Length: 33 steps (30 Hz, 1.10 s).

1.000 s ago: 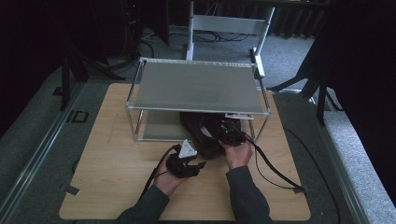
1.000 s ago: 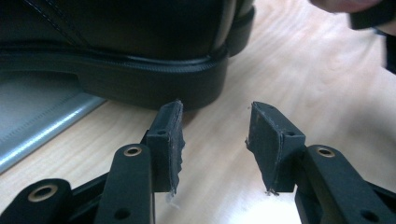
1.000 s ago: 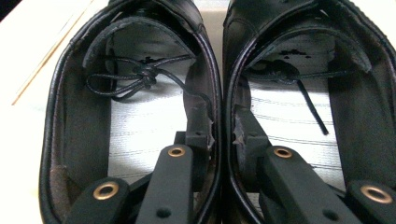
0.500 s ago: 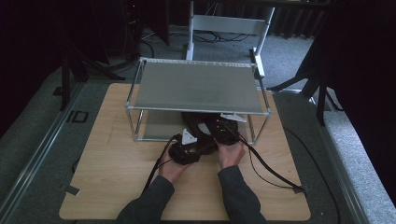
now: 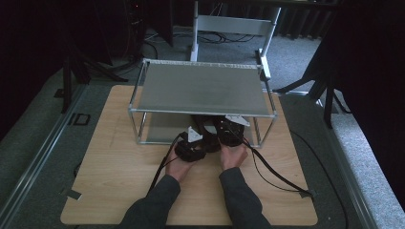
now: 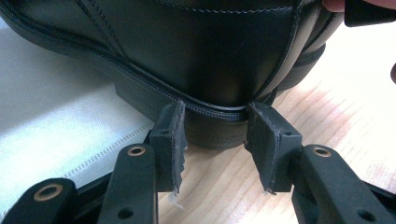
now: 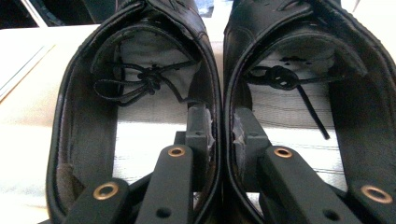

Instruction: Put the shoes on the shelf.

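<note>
Both hands now sit closer to the metal rack [image 5: 200,90] than a second ago, at its front edge. The left gripper [image 5: 190,149] has travelled right and forward from the open tabletop to the heel of the black shoes [image 5: 210,131], its jaws either side of that heel. The right gripper [image 5: 230,133] has shifted slightly left, so the two grippers lie just beside each other.

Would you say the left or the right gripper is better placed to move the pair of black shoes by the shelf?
Probably the right gripper: its jaws pinch the two adjoining inner walls of both black shoes together. The left gripper merely straddles one heel, jaws apart.
</note>
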Each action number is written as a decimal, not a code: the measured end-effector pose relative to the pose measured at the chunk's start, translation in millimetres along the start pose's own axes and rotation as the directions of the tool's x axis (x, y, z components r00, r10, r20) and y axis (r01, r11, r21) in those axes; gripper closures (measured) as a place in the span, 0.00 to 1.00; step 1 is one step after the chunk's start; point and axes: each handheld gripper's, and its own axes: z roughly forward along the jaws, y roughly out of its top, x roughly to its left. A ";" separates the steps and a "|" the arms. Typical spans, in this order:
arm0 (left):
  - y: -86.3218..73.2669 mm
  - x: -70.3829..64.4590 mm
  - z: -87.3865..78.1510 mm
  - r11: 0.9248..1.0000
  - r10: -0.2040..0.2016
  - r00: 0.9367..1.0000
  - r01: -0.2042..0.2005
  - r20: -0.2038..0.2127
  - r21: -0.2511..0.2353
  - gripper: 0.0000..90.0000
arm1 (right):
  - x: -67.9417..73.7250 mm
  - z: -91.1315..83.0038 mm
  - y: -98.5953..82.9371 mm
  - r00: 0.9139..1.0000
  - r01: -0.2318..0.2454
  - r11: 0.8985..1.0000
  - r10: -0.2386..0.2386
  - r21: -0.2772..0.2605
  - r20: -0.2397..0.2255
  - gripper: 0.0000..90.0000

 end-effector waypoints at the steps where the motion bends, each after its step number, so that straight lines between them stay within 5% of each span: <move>1: 0.0 0.0 0.0 1.000 0.000 1.000 0.000 0.000 0.000 0.64 | 0.0 0.0 0.0 1.000 0.000 1.000 0.000 0.000 0.000 0.88; 18: 1.8 11.0 10.3 0.999 0.042 0.999 -0.042 0.013 -0.003 0.66 | 2.7 9.5 -4.7 0.999 -0.006 0.997 0.009 -0.071 0.049 0.87; 23: 3.3 21.9 14.7 0.999 0.039 0.999 -0.039 0.031 -0.002 0.65 | 4.4 14.2 -5.9 0.999 0.004 0.988 0.002 -0.155 0.040 0.67; 24: 4.4 22.7 15.8 0.999 0.037 0.999 -0.037 0.029 0.005 0.64 | 4.4 14.4 -6.0 1.000 0.011 0.983 -0.007 -0.181 0.027 0.57; 27: 6.3 23.2 15.9 0.998 0.059 0.998 -0.060 0.030 0.013 0.63 | 4.0 13.1 -4.7 1.000 0.006 0.981 -0.007 -0.194 -0.002 0.55; 33: 4.1 22.7 15.3 0.997 0.068 0.998 -0.069 0.015 0.025 0.62 | 4.6 -4.6 -5.2 0.995 0.092 0.970 -0.100 -0.225 -0.024 0.51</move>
